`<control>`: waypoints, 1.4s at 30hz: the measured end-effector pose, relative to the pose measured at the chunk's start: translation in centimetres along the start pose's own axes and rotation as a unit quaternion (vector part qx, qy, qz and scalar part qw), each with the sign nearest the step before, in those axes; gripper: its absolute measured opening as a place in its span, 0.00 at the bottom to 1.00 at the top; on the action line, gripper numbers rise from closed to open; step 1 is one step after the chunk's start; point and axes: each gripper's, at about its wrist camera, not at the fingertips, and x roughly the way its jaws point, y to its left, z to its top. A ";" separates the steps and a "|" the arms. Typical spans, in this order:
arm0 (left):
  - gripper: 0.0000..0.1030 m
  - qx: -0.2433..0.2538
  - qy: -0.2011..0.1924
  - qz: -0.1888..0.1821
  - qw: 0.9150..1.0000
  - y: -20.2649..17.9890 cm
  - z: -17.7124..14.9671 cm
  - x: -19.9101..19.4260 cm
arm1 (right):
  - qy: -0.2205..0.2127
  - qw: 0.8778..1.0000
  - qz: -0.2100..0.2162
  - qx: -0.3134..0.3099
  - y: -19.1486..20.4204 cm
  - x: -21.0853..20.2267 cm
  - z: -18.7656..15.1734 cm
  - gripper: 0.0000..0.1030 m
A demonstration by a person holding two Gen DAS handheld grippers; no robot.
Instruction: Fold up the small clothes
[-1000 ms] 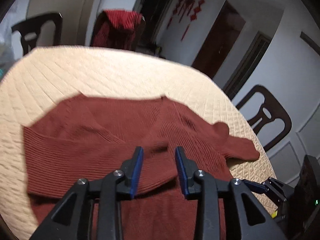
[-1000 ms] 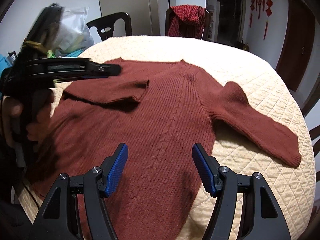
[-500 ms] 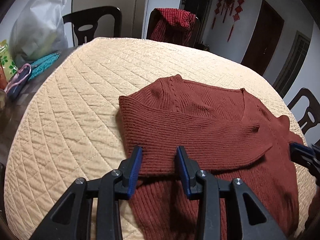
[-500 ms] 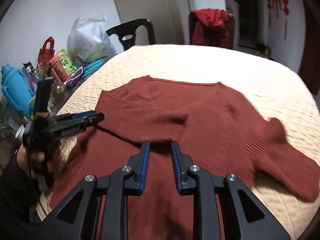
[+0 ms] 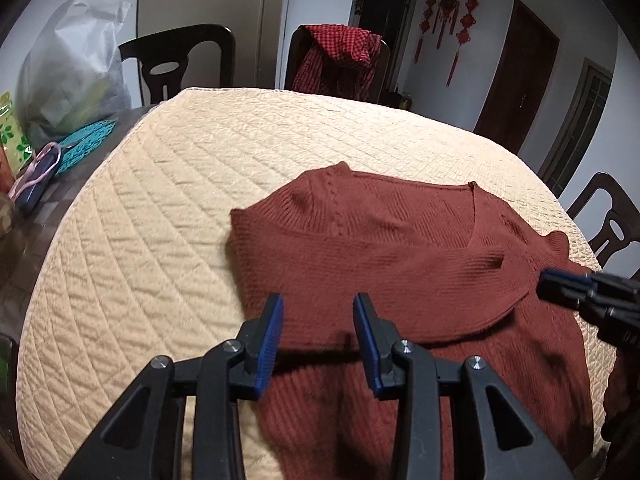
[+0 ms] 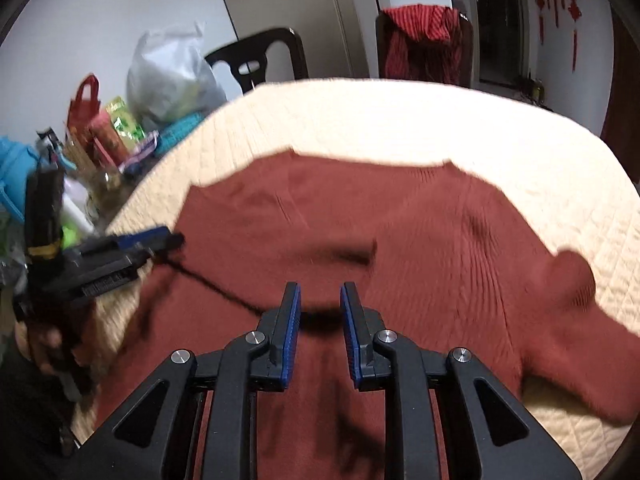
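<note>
Your left gripper (image 5: 318,322) hangs over the near-left part of the rust-red sweater (image 5: 400,264), jaws part open, nothing between the pads. Your right gripper (image 6: 320,312) has just been closing, jaws now at a narrow gap over the sweater's middle; can't tell whether the pads pinch any knit, that view is blurred. The sweater lies flat on the quilted cream table cover (image 5: 168,208), left sleeve folded across the chest, right sleeve (image 6: 576,320) stretched out to the right. Farther back, a chair (image 5: 340,60) draped with red checked cloth.
</note>
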 end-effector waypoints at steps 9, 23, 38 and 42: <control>0.38 0.016 0.013 0.035 0.999 -0.4 0.0 1.4 | 0.047 0.999 0.006 0.026 -2.2 5.5 2.6 0.20; 0.41 0.033 0.013 0.059 0.998 -1.6 -2.1 -0.7 | 0.045 0.999 -0.002 -0.015 -0.2 2.8 -1.4 0.20; 0.43 0.012 -0.006 0.049 0.999 -3.2 -5.4 -5.3 | -0.002 0.999 -0.014 0.038 -2.7 -6.1 -7.3 0.37; 0.48 0.018 -0.008 0.041 0.999 -4.6 -6.4 -5.9 | -0.017 0.998 -0.027 0.060 -4.1 -8.3 -9.0 0.40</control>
